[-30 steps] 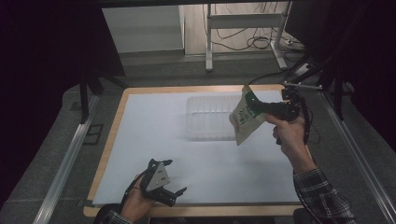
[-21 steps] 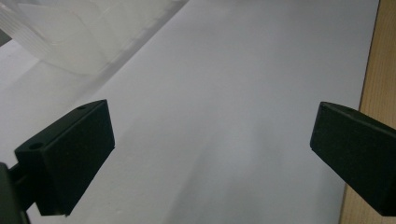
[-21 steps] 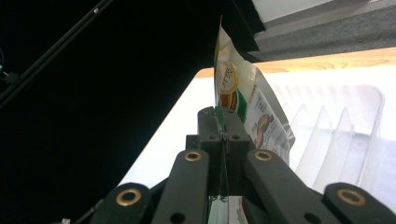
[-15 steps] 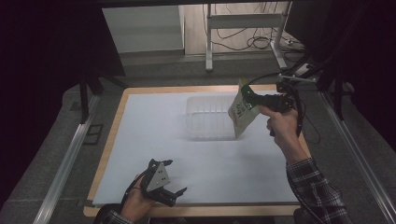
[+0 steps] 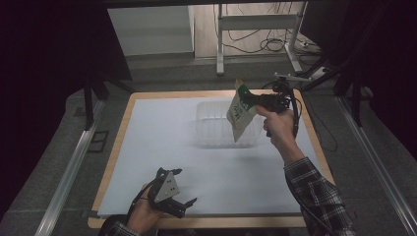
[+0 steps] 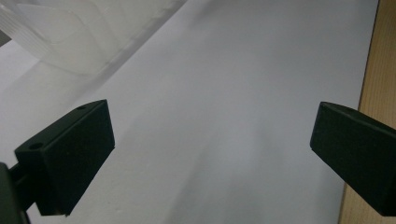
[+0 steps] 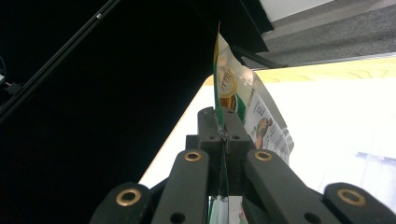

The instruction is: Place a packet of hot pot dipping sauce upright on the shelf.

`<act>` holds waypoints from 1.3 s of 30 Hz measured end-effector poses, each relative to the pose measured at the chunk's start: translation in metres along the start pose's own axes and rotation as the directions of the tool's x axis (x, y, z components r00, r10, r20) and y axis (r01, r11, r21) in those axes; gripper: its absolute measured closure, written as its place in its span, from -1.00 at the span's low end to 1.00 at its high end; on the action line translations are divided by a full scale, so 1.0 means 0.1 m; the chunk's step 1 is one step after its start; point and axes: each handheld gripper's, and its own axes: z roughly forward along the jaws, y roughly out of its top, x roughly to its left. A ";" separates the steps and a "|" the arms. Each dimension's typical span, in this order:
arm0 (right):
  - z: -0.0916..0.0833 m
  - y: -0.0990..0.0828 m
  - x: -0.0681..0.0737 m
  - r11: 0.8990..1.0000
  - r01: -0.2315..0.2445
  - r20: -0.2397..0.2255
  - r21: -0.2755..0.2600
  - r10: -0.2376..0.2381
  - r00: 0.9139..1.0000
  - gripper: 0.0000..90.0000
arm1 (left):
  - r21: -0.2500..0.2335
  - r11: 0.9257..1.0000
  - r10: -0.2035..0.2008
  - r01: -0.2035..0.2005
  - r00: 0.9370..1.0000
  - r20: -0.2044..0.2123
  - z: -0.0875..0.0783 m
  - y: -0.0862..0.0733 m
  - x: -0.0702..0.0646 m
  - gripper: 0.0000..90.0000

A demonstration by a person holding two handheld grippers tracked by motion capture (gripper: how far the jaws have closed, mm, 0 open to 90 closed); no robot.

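The right gripper (image 5: 255,101) has its fingers pinching a flat printed pouch (image 5: 239,112) by its upper edge, right of centre in the high view, hanging over the clear plastic container (image 5: 216,123) on the desk (image 5: 162,142). The pouch looks light, thin and floppy; a seam edge is the sensible hold. Against the earlier frames, it has moved left over the container. The left gripper (image 5: 172,194), lower left, rests with fingers spread.
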 end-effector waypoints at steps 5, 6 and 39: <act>0.13 0.02 0.00 1.000 -0.009 0.014 -0.007 0.009 1.000 0.98 | 0.002 1.000 0.003 -0.003 1.000 0.000 0.00 0.00 0.00 -1.00; 0.15 0.02 0.00 1.000 -0.011 0.020 -0.007 0.011 1.000 0.98 | 0.002 1.000 0.004 -0.004 1.000 0.000 0.00 0.00 -0.01 -1.00; 0.44 0.06 -0.24 0.998 -0.040 0.124 -0.037 0.045 0.991 0.98 | 0.024 0.999 0.042 -0.042 0.999 0.011 0.02 0.01 -0.04 -1.00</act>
